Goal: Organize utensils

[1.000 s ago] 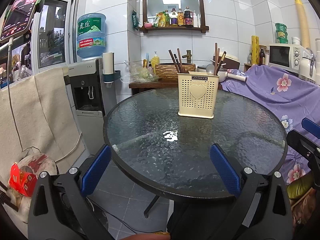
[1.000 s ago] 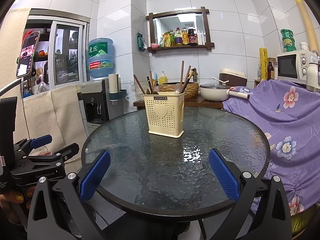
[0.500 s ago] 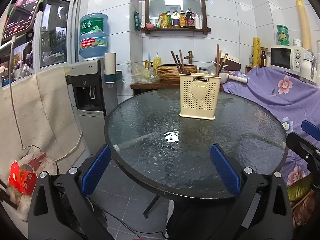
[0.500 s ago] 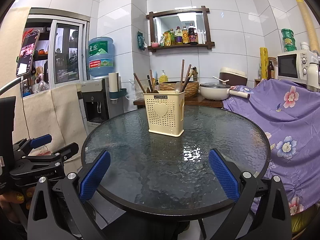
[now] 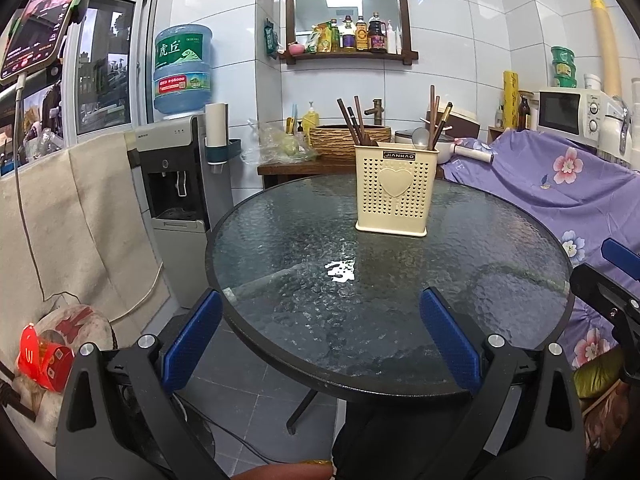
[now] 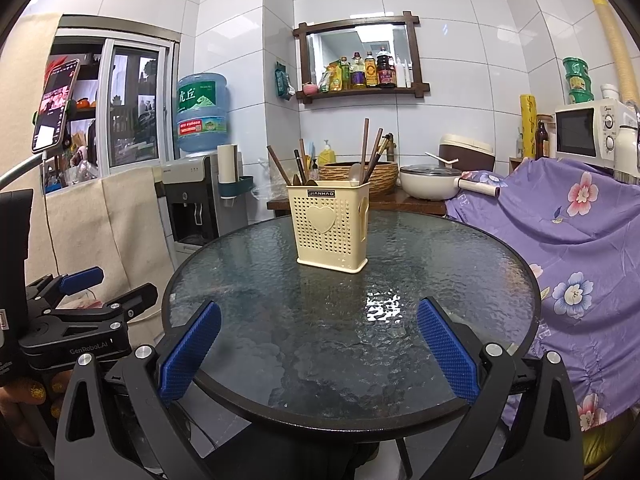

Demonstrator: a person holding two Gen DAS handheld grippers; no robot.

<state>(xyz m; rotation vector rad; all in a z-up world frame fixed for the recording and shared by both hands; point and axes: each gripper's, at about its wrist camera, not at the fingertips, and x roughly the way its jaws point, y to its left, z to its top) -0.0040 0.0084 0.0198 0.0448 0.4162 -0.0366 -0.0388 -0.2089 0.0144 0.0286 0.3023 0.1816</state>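
A cream perforated utensil holder (image 5: 394,192) with a heart on its front stands on the far half of the round glass table (image 5: 280,280); it also shows in the right wrist view (image 6: 332,228). Brown chopsticks (image 5: 352,122) and a metal spoon (image 5: 421,138) stick up from it, as the chopsticks (image 6: 370,156) do in the right wrist view. My left gripper (image 5: 320,338) is open and empty at the table's near edge. My right gripper (image 6: 318,348) is open and empty at the near edge, well short of the holder.
A water dispenser (image 5: 180,184) stands left of the table. A purple floral cloth (image 6: 580,240) covers furniture on the right. A wooden side table behind holds a woven basket (image 6: 360,172) and a white pot (image 6: 428,188). A microwave (image 6: 588,132) sits at the far right.
Both views have tilted slightly upward and shifted a little; the holder sits slightly lower in frame. Both grippers stay open and empty.
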